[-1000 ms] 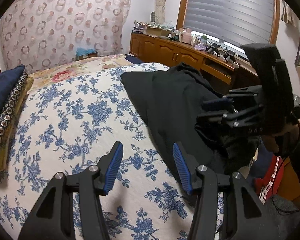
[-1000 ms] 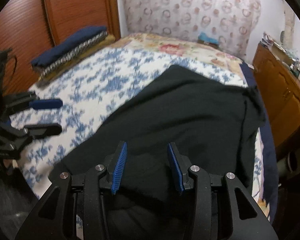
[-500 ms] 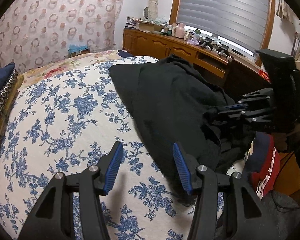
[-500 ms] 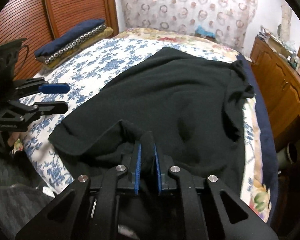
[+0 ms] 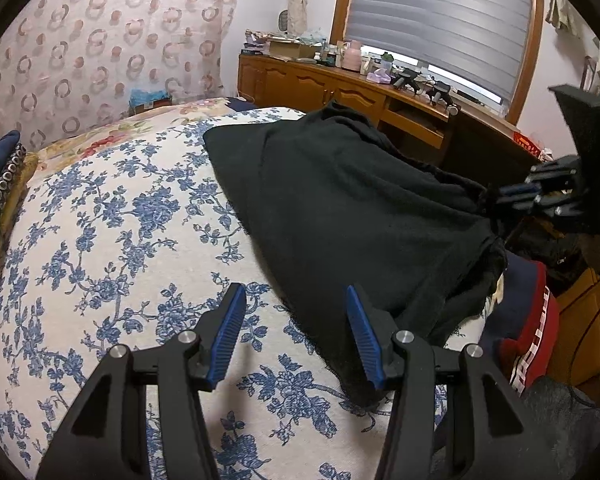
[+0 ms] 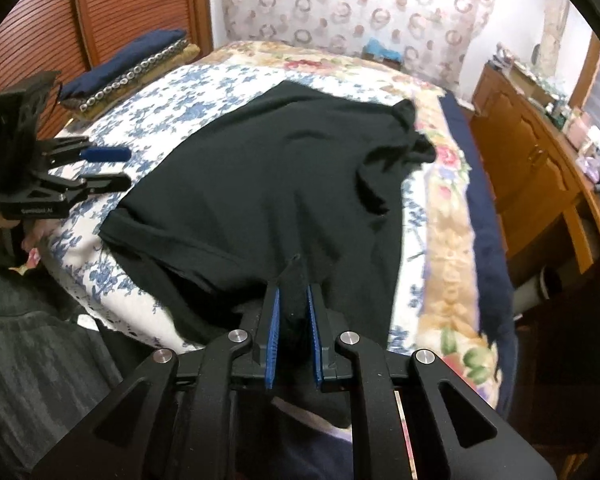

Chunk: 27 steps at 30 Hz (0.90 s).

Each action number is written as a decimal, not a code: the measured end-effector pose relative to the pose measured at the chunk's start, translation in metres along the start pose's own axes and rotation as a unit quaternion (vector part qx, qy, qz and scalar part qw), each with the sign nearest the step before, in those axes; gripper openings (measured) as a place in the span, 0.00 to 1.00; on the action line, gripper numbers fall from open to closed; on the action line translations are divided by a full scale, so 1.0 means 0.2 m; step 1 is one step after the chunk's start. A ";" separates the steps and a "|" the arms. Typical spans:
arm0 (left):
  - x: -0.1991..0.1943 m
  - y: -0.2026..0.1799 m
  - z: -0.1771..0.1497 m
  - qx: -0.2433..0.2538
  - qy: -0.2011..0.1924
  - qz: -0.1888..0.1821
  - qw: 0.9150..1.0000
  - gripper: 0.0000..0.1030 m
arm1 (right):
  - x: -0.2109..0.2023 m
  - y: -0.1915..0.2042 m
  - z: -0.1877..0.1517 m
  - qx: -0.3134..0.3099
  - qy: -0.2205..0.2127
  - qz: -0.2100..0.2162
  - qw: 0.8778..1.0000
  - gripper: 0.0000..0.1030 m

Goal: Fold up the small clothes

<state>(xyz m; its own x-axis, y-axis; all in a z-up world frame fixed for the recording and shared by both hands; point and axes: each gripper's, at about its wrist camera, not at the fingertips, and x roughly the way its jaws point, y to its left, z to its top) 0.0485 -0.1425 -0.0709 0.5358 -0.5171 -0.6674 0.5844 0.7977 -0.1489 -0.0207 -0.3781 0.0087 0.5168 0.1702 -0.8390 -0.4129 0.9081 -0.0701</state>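
Now pinching black garment (image 6: 268, 168): right hand-held gripper (image 6: 293, 320) | left hand-held gripper (image 5: 296, 334) stays wide

black garment (image 6: 268, 176): matt knitted cloth, soft, slightly fuzzy at the hem.
bedspread (image 5: 100, 240): woven cloth, matt, cream with a blue flower print.
left gripper (image 5: 296, 328): matt black plastic frame, ribbed blue rubbery fingers (image 5: 228, 332), shiny metal pins.
right gripper (image 6: 293, 332): same black plastic, blue ribbed pads, bright metal pins.
dresser (image 5: 320, 88): varnished wood, glossy.
sliding door (image 6: 112, 4): slatted reddish wood, semi-gloss.
curtain (image 5: 100, 40): thin patterned cloth.
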 end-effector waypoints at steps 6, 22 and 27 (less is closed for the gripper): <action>0.01 -0.02 0.00 0.003 0.004 -0.001 1.000 0.49 | -0.10 -0.08 0.03 0.034 -0.043 -0.033 0.998 0.32; 0.04 -0.01 -0.01 -0.008 0.010 0.007 1.000 0.50 | 0.20 -0.25 0.18 0.088 -0.080 -0.035 0.992 0.33; 0.04 0.00 -0.01 -0.009 0.014 0.009 1.000 0.50 | 0.36 -0.36 0.35 0.107 -0.071 -0.022 0.992 0.33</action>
<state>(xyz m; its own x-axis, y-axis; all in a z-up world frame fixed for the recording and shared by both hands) 0.0513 -0.1461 -0.0788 0.5291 -0.4944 -0.6897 0.5631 0.8126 -0.1505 0.0981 -0.4039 -0.0091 0.6371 0.1660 -0.7527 -0.2265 0.9737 0.0229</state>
